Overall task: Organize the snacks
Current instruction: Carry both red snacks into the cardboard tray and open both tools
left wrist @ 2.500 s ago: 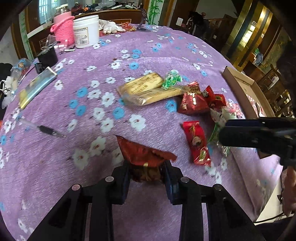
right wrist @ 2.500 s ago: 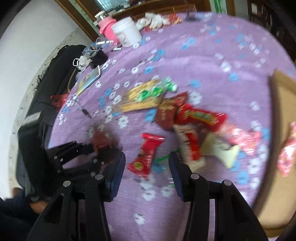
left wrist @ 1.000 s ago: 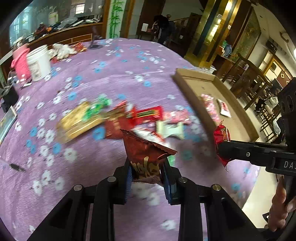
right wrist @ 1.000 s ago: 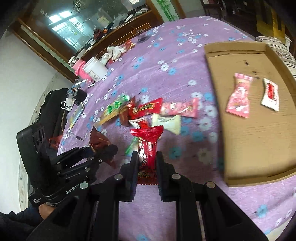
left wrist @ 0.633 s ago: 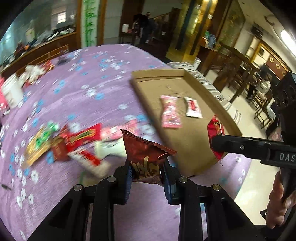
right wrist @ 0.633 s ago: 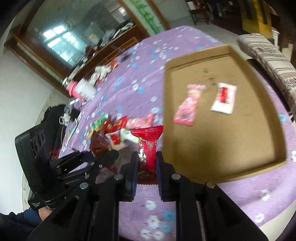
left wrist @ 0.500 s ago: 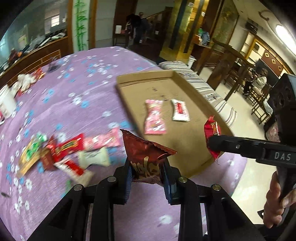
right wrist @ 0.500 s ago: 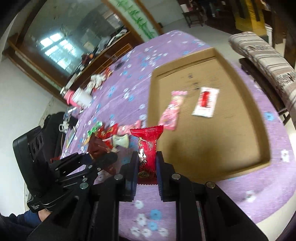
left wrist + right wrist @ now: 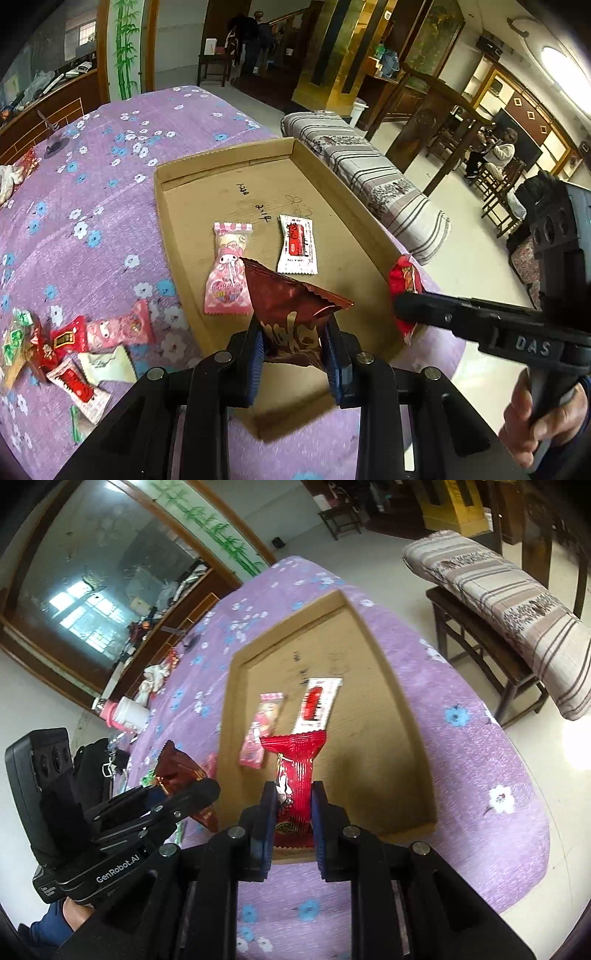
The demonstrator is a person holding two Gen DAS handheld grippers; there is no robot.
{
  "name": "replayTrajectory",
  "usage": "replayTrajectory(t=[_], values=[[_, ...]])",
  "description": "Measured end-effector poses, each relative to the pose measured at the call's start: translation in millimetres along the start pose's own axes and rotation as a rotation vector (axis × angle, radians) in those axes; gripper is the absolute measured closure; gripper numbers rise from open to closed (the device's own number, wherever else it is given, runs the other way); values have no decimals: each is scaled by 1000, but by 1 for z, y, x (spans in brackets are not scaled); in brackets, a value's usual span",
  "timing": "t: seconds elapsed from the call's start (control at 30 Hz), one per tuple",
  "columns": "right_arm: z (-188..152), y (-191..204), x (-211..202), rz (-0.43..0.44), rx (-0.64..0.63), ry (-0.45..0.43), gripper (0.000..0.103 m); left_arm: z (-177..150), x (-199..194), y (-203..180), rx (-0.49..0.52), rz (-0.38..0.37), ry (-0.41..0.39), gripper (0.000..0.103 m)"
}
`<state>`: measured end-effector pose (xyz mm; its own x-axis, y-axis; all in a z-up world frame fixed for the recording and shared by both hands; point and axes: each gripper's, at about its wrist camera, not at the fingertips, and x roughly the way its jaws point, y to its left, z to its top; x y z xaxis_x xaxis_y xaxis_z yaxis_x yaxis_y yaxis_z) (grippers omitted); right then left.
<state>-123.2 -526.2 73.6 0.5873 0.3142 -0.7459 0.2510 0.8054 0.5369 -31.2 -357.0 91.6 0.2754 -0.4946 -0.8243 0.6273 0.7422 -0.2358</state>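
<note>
Over tray [image 9: 173, 192] near end, we hold both snacks aloft: left gripper [image 9: 293, 356] clamps brown packet [image 9: 291, 306], right gripper [image 9: 293, 814] pinches red packet [image 9: 295, 771], long axis pointing into tray. Tray floor lies ahead-below both; right sits nearer its corner.

Pale tiled floor [image 9: 476, 243] — striped cushioned bench [image 9: 517, 602], dark wooden chairs [image 9: 498, 199] behind.

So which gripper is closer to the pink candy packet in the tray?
Left. The left gripper sits just before the pink candy packet; the right gripper is over the cardboard tray's far side.
</note>
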Motion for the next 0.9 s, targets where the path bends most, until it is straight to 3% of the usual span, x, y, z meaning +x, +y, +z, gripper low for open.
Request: replayTrajectory(t=[0.4,0.9], values=[[9,3,36,-40,-55,92,86,-9,52,-7,20,-5,106,74],[23,-4,61,-85,-61,145,85,-7,70,-11,55,30,129,73]])
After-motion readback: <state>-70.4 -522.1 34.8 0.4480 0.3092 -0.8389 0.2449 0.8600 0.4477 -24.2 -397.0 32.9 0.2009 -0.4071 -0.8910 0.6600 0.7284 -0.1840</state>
